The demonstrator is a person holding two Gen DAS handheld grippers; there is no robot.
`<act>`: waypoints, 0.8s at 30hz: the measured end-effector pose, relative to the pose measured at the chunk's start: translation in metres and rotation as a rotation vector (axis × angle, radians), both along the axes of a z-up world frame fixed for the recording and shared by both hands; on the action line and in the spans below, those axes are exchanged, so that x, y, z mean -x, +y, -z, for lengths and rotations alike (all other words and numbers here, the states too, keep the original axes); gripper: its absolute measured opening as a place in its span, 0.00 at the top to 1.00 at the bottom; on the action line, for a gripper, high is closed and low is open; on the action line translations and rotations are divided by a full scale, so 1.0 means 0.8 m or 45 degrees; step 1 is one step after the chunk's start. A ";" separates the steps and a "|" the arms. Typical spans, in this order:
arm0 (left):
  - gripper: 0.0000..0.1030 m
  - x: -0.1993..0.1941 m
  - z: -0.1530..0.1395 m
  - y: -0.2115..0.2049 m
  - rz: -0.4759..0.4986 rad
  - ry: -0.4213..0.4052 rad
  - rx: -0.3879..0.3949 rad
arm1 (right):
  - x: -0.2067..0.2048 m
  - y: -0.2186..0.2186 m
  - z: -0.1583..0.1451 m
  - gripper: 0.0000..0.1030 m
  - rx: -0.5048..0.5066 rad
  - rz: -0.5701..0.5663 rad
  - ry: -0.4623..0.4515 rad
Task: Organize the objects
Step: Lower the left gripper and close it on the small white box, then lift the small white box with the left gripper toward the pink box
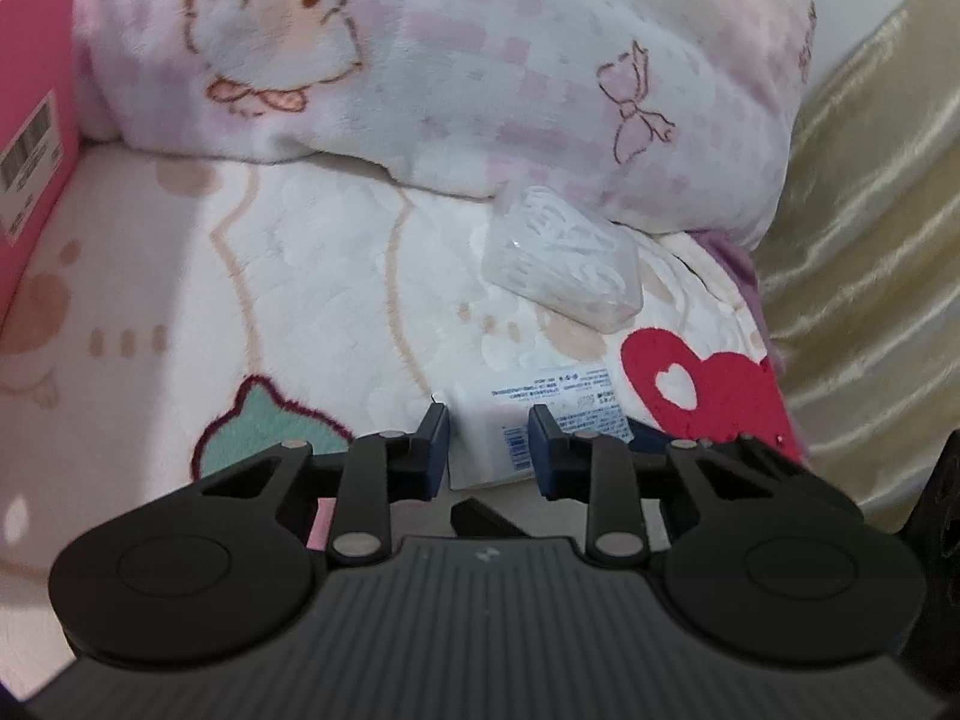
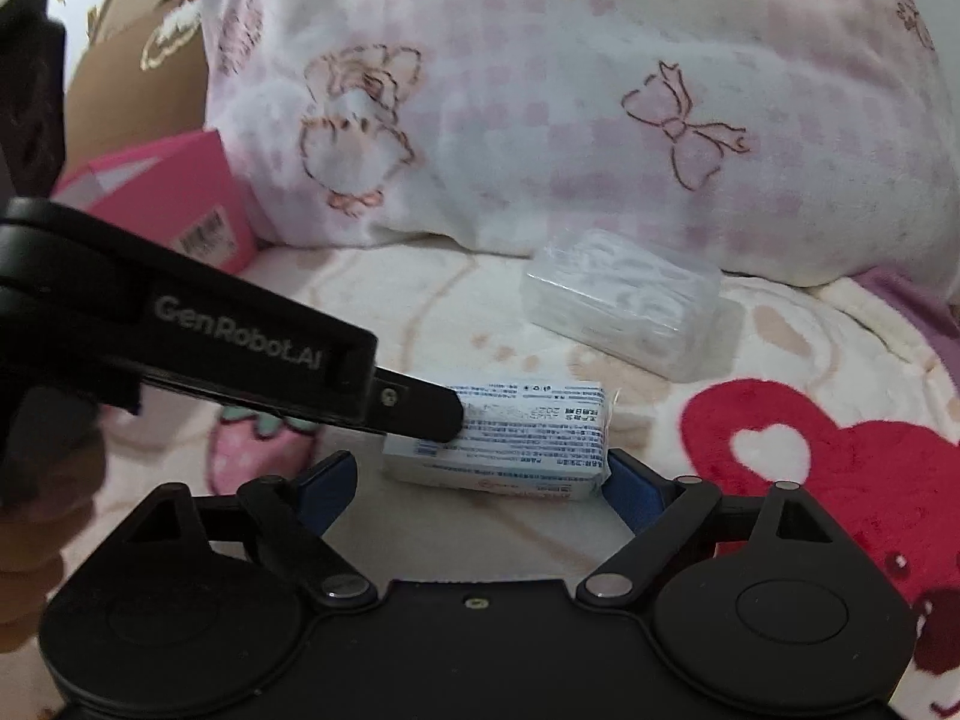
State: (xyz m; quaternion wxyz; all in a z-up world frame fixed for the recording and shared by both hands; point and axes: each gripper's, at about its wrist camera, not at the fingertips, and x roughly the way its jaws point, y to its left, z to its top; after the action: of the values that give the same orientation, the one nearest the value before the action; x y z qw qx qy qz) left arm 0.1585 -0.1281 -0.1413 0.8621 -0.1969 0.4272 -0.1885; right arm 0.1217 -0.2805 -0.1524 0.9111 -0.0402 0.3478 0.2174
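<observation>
A small white packet (image 1: 540,402) with blue print lies on the patterned blanket. My left gripper (image 1: 489,429) is shut on its near end, one blue pad on each side. In the right wrist view the left gripper's black finger (image 2: 420,408) reaches in from the left onto the same packet (image 2: 534,420). My right gripper (image 2: 480,471) is open just in front of the packet, with its blue pads apart and off the packet. A clear plastic box (image 1: 558,258) of white items rests further back against the pillow, also in the right wrist view (image 2: 624,306).
A pink carton (image 1: 30,138) with a barcode stands at the left, and is also in the right wrist view (image 2: 180,204). A big pink-checked pillow (image 1: 480,60) closes off the back. A cardboard box (image 2: 150,60) stands behind the carton. Gold fabric (image 1: 870,240) runs along the right.
</observation>
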 end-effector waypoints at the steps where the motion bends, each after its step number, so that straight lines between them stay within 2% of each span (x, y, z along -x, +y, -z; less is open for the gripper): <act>1: 0.74 0.002 -0.001 0.003 -0.008 0.012 -0.001 | 0.003 0.001 -0.002 0.11 -0.017 -0.015 0.012; 7: 0.74 0.029 -0.004 0.030 -0.035 0.143 -0.035 | 0.022 0.017 -0.010 0.11 -0.089 -0.149 0.143; 9: 0.74 0.037 -0.003 0.038 -0.040 0.225 -0.032 | 0.026 0.030 -0.012 0.11 -0.045 -0.152 0.187; 12: 0.73 0.046 0.001 0.043 -0.072 0.273 -0.046 | 0.041 0.049 -0.015 0.11 0.040 -0.188 0.165; 18: 0.71 0.046 0.016 0.049 -0.127 0.300 0.014 | 0.037 0.052 -0.002 0.13 0.155 -0.124 0.118; 24: 0.71 0.053 0.022 0.049 -0.141 0.247 0.035 | 0.036 0.049 0.002 0.11 0.123 -0.138 0.109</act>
State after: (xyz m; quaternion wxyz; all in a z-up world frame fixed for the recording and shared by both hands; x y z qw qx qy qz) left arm 0.1161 -0.0890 -0.1593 0.8230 -0.2491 0.4946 -0.1264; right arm 0.0933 -0.2413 -0.1538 0.8793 -0.0937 0.3939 0.2509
